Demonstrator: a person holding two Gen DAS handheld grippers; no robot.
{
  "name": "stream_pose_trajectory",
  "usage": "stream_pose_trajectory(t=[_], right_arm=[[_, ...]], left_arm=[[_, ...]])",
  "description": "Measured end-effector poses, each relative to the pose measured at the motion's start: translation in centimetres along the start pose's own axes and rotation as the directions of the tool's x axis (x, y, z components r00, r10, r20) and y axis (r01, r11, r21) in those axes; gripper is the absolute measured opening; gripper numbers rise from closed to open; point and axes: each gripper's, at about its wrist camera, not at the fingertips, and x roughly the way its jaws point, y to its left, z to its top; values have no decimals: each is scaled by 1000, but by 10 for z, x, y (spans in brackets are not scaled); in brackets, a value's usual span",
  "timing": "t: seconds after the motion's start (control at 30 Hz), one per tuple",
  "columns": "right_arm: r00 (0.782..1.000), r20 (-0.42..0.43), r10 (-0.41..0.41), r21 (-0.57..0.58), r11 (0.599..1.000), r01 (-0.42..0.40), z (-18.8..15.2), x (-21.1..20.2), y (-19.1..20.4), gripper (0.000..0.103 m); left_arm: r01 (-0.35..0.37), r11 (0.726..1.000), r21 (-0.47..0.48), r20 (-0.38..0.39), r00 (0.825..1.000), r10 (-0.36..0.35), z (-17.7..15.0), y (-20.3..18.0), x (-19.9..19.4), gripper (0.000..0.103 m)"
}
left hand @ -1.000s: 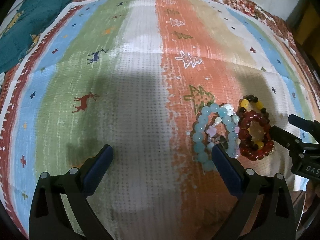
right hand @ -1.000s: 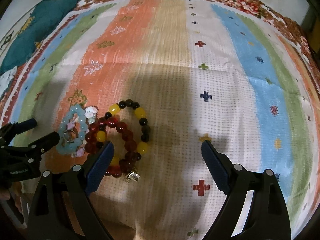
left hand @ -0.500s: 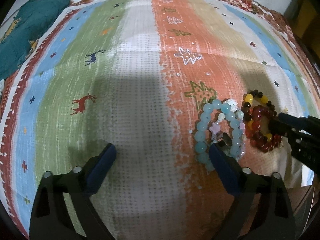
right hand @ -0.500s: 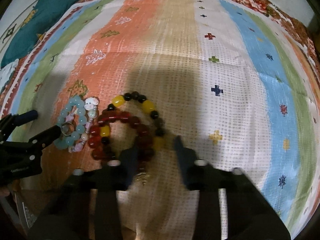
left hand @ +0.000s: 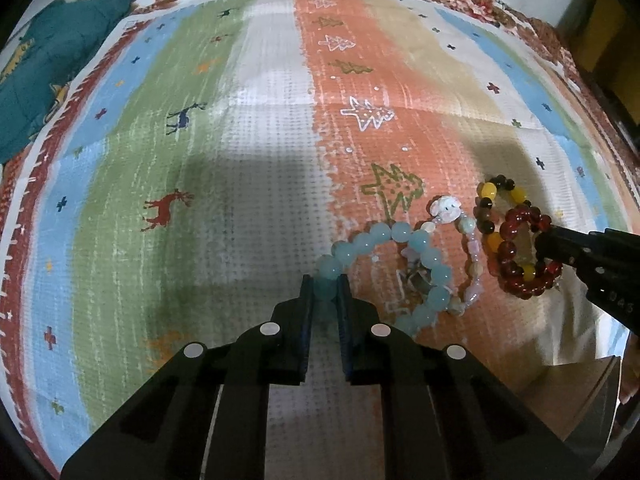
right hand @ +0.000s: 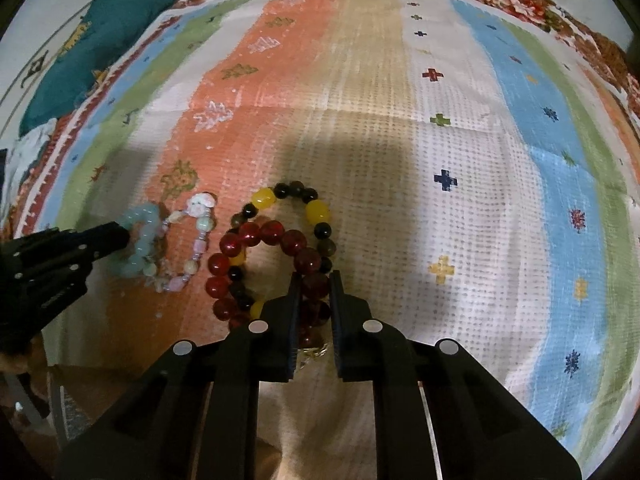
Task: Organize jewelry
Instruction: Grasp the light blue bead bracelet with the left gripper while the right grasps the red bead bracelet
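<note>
Left wrist: jaws on aqua bracelet [left hand: 400,236]

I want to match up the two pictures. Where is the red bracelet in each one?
Left wrist view: red bracelet at the right edge, with the right gripper on it.
Right wrist view: red bracelet low in the middle, between that gripper's fingers.
Shared landmark: the white charm.

You see a matt, coarse woven cloth [left hand: 260,184] under glossy red glass-like beads [right hand: 296,242], smooth milky blue beads [left hand: 384,236], and matt black plastic fingers [left hand: 306,304].
</note>
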Motion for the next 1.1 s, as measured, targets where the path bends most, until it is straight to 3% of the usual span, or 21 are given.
stream_pose_trajectory(t=[0.4,1.1], right_arm=[[997,36,69,-18,997,-69,-8,-30,13,14],[992,90,93,-23,996,-91,-28,-68,15,14]], left_arm=[[121,992,-36,43,992,-120,-4,-10,-34,11],[165,986,-10,105,981,-163,-15,-31,-76,11]])
